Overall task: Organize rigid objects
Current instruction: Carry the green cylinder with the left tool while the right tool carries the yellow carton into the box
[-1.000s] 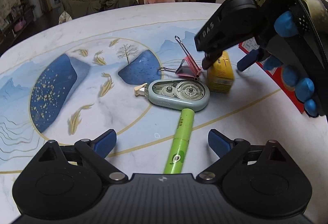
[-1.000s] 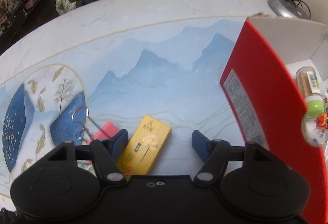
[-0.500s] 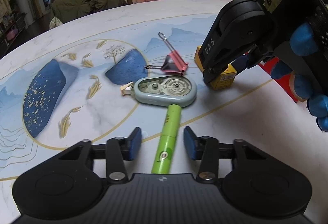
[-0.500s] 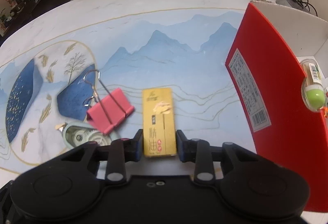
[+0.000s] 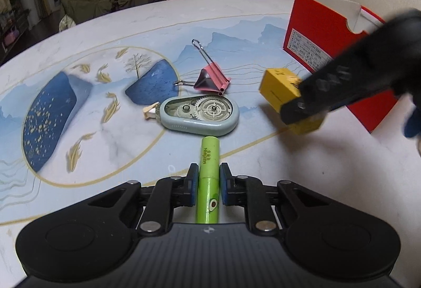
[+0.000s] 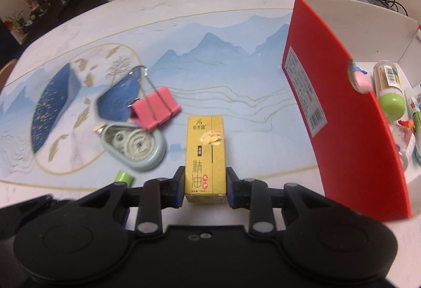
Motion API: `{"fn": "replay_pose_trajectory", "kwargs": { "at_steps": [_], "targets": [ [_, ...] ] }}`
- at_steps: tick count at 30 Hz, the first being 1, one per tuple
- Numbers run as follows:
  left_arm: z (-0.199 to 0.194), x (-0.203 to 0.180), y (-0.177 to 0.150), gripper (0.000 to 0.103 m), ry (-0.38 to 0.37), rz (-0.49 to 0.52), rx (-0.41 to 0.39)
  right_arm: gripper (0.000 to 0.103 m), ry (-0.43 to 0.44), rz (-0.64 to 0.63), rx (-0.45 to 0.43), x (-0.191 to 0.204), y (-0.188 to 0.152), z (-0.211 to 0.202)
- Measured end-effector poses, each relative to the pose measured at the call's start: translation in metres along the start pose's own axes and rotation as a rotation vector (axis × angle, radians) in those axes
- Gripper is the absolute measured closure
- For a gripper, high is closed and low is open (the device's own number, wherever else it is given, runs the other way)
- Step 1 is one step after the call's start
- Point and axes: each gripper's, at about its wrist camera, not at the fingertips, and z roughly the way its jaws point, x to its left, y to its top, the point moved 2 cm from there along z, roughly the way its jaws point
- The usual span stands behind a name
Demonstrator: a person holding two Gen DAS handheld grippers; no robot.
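Left hand-held gripper (image 5: pixel 208 188): clamped on green tube (image 5: pixel 208 177), lying on desk (image 5: pixel 329 169) just below the tape dispenser (image 5: pixel 199 114), tip touching it. Right hand-held gripper (image 6: pixel 204 186): clamped on yellow box (image 6: pixel 205 153), right of dispenser. Pink binder clip (image 5: pixel 211 78): just above dispenser. Red box (image 6: pixel 339 114): far right, holding several small items.
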Motion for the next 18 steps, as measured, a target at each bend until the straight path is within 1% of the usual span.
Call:
{"fn": "replay_pose_trajectory", "kwargs": {
  "at_steps": [9, 18],
  "targets": [
    [-0.021, -0.002, 0.006, 0.087, -0.005, -0.091, 0.002, 0.074, 0.075, -0.043, -0.047, -0.008, -0.021, -0.049],
    [-0.052, -0.026, 0.032, 0.087, -0.038, -0.133, -0.035, 0.074, 0.13, -0.05, -0.122, -0.038, -0.024, -0.096]
  ]
}}
